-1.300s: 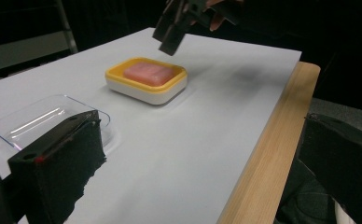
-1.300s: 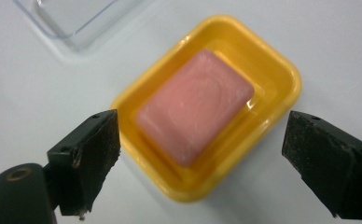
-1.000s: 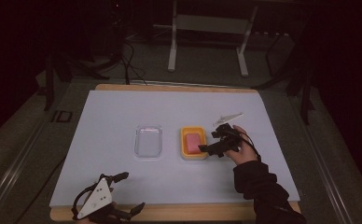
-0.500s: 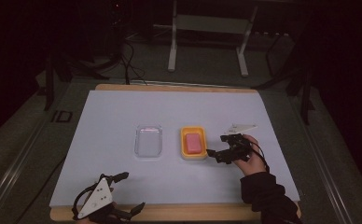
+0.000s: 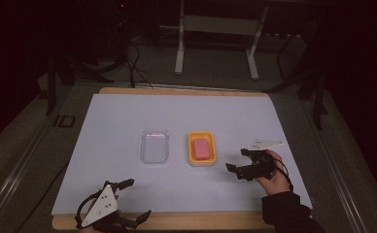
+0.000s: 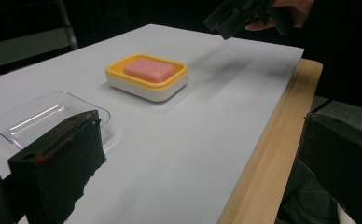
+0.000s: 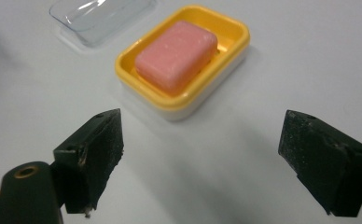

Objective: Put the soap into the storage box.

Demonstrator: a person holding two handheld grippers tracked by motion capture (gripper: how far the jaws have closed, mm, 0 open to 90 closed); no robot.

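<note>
A pink soap bar [image 5: 201, 148] [image 7: 176, 55] [image 6: 149, 70] lies in a yellow soap dish [image 5: 200, 160] [image 7: 235, 41] [image 6: 172, 86] near the middle of the white table sheet. A clear plastic lid [image 5: 155, 146] [image 6: 44, 116] [image 7: 100, 16] lies flat just left of the dish. My right gripper [image 5: 237, 159] [image 7: 202, 163] hovers to the right of the dish, open and empty, jaws pointing at it. At the near left edge my left gripper [image 5: 133, 199] [image 6: 202, 172] is open and empty, one jaw over the wooden table edge [image 6: 268, 154].
The white sheet [image 5: 177, 116] covers a wooden table. Beyond its far edge stand a metal stand's legs [image 5: 215, 58] and loose cables [image 5: 128, 58] on a dark floor. A person's hand [image 5: 274, 174] and dark sleeve hold the right gripper.
My right gripper has drawn back from over the soap dish to the right and toward the near edge, leaving the soap in the dish. The left gripper has not moved.
</note>
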